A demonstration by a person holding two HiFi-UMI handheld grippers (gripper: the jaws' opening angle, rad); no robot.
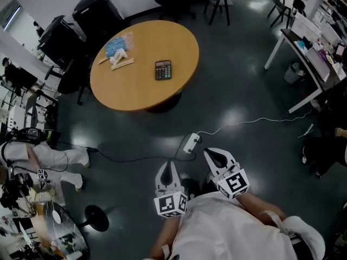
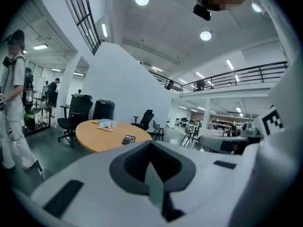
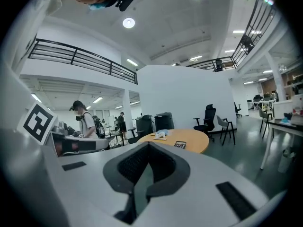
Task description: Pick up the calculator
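Observation:
The black calculator [image 1: 163, 69] lies flat on the round wooden table [image 1: 135, 88], right of its middle and far ahead of me across the dark floor. Both grippers are held low, close to my body, and point toward the table. My left gripper [image 1: 167, 165] is shut with nothing in it, and so is my right gripper [image 1: 212, 153]. In the left gripper view the calculator [image 2: 129, 139] shows small above the closed left gripper [image 2: 151, 148]. In the right gripper view the calculator [image 3: 180, 144] sits near the table's [image 3: 196, 143] front edge, beyond the closed right gripper [image 3: 148, 148].
A white power strip [image 1: 190, 143] and its cable lie on the floor between me and the table. A blue plastic bag with wooden sticks [image 1: 118, 50] rests on the table's far left. Black office chairs [image 1: 97, 12] stand behind the table, a person in white [image 1: 51, 158] at left, desks [image 1: 306, 42] at right.

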